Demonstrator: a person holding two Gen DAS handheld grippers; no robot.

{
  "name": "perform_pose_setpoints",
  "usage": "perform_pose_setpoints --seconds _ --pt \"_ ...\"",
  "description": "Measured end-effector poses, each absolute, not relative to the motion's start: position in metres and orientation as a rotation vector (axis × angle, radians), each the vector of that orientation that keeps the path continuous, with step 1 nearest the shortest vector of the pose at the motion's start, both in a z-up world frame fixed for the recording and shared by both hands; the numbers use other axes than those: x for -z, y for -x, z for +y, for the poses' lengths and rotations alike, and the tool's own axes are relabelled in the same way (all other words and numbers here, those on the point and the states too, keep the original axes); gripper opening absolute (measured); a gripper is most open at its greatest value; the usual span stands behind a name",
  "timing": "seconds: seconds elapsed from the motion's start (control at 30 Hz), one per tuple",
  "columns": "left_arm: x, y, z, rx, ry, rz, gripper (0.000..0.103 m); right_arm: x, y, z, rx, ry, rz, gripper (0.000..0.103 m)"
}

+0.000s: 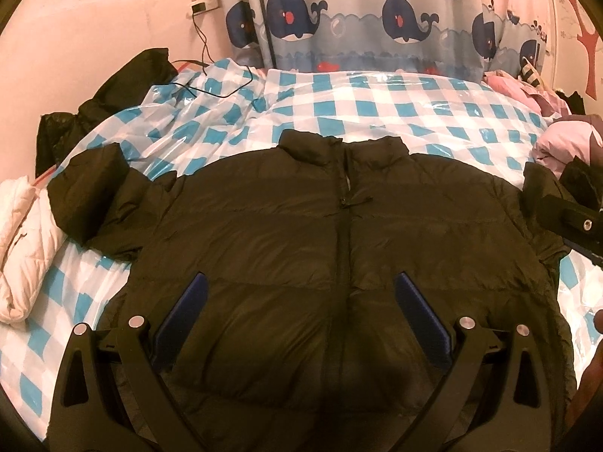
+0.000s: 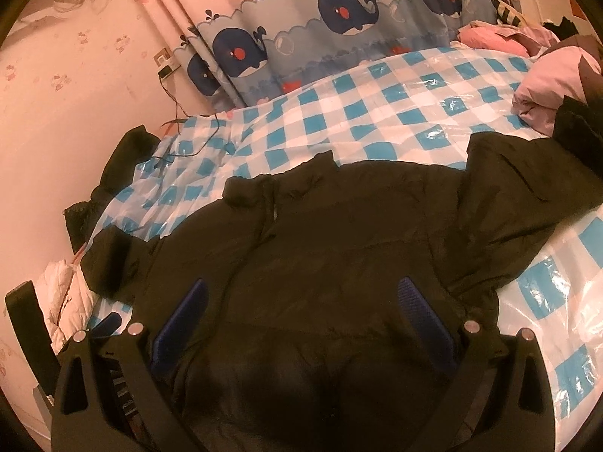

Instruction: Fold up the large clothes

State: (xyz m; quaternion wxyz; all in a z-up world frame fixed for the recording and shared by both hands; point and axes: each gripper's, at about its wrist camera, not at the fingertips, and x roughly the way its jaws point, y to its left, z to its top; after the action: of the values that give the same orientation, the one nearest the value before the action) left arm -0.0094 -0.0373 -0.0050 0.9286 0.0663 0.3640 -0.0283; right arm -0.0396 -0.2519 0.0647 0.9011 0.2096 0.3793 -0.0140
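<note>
A black puffer jacket (image 1: 339, 233) is spread front-up across the checkered bed cover (image 1: 414, 105); the left gripper (image 1: 301, 293) and the right gripper (image 2: 303, 297) are held wide apart above it, gripping nothing.

My left gripper (image 1: 300, 314) and right gripper (image 2: 301, 320) look alike: black angular arms with triangular cut-outs, round silver screw heads, and ribbed blue pads (image 1: 188, 312) lining the jaws.

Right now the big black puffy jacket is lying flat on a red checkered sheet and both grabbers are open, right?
Nearly. The sheet is blue-and-white checkered, not red; both wrist views show it. The black jacket does lie flat, and the left gripper and right gripper are open.
</note>
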Motion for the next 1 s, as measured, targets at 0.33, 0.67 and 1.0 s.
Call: perform_pose_setpoints --seconds 0.33,0.67,1.0 --pt "0.009 0.003 -0.037 0.060 -0.137 0.765 0.095 -0.069 0.036 -0.266 0.036 -0.405 0.795 0.097" --pt "0.020 -0.001 -0.042 0.054 -0.170 0.787 0.096 -0.081 0.071 -0.483 0.403 -0.364 0.808 0.097" --pt "0.041 -0.008 -0.053 0.051 -0.229 0.834 0.096 -0.056 0.057 -0.650 0.580 -0.420 0.850 0.097"
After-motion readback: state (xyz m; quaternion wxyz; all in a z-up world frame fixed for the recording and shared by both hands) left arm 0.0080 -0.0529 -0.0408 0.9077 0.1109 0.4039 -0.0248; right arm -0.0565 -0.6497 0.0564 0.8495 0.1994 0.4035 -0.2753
